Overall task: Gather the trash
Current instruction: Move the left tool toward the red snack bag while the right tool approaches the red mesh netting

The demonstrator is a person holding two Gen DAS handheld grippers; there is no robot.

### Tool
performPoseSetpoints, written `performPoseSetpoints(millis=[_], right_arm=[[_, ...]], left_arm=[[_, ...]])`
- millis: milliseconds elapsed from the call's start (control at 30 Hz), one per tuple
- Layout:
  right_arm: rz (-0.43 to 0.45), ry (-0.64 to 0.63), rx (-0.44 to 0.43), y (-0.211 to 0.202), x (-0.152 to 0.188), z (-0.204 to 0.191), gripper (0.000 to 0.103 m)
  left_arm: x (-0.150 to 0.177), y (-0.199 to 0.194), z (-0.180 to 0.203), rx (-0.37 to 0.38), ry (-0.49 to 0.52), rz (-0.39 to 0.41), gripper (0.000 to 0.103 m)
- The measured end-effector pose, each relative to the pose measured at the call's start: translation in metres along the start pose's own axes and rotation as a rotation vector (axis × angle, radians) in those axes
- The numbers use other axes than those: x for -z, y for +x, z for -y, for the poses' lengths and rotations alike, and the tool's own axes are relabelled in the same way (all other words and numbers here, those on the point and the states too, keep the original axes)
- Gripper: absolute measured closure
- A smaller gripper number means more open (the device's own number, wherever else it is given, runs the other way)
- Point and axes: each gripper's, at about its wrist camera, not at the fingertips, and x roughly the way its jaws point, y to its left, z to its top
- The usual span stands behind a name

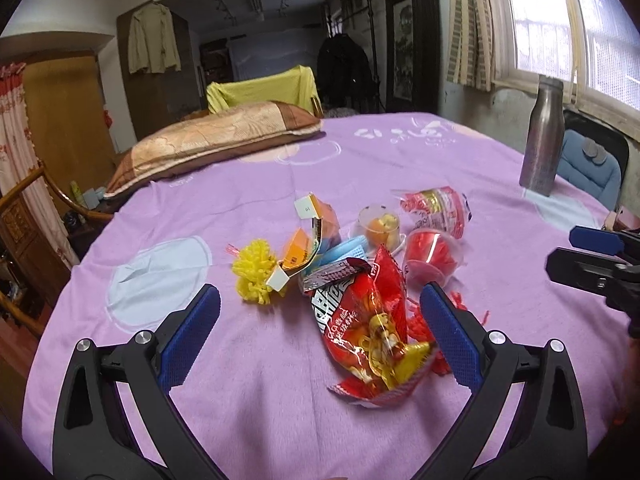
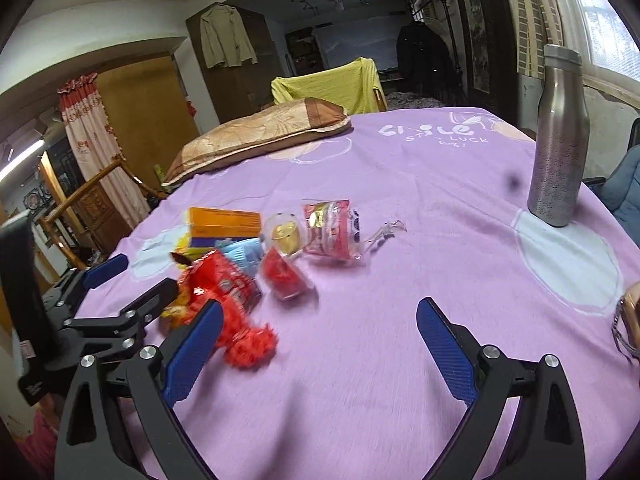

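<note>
Several pieces of trash lie heaped at the centre of a purple blanket (image 1: 248, 364), and parts of the heap are hard to read. In the right wrist view the near side is smeared: the red snack bag (image 2: 224, 284) and the red pompom (image 2: 252, 342) at 8 o'clock blur together, and the yellow pompom is hidden there behind the orange carton (image 2: 224, 220).

From the left wrist camera the heap is sharper. The red snack bag (image 1: 368, 328) lies between the blue pads of the left gripper (image 1: 320, 334), whose jaws are spread wide and grip nothing. The yellow pompom (image 1: 256, 276) sits at 10 o'clock from the bag, touching the torn orange carton (image 1: 308, 240). A blue face mask (image 1: 340, 252), a clear cup of yellow scraps (image 1: 378, 226), a cup of red scraps (image 1: 430, 258) and a red-printed wrapper (image 1: 438, 208) crowd behind. The red pompom is mostly covered by the bag and the right pad.

The right gripper (image 2: 320, 344) is likewise spread wide over bare blanket, empty, with the trash at its 10 o'clock; in the left view it is cut off at the 3 o'clock edge.

A steel bottle (image 2: 560, 140) stands upright at 2 o'clock, well apart from the heap, and a pillow (image 2: 256, 140) lies at the far edge.
</note>
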Motion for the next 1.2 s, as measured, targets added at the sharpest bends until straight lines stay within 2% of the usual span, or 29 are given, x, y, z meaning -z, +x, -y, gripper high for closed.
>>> performPoseSetpoints(millis=[133, 233, 333, 533, 767, 1033, 1200], right_arm=[[0.0, 0.011, 0.019, 0.017, -0.002, 0.005, 0.007], [-0.029, 0.093, -0.048, 0.029, -0.005, 0.019, 0.006], [-0.061, 0.121, -0.052, 0.039, -0.005, 0.025, 0.006], [-0.137, 0.097, -0.002, 0.05, 0.0, 0.022, 0.006], [-0.143, 0.079, 0.043, 0.048, 0.004, 0.019, 0.006], [-0.139, 0.087, 0.032, 0.046, 0.005, 0.022, 0.006], [-0.132, 0.097, 0.014, 0.045, 0.004, 0.025, 0.006]], left_arm=[[-0.003, 0.01, -0.002, 0.047, -0.005, -0.035, 0.007], [-0.004, 0.017, -0.003, 0.07, -0.016, -0.061, 0.007], [-0.004, 0.019, -0.002, 0.076, -0.017, -0.076, 0.007], [-0.003, 0.024, 0.008, 0.099, 0.019, -0.116, 0.007], [-0.001, 0.022, 0.013, 0.113, 0.036, -0.121, 0.007], [0.0, 0.02, -0.009, 0.145, -0.074, -0.115, 0.007], [-0.001, 0.026, -0.001, 0.171, -0.037, -0.148, 0.007]])
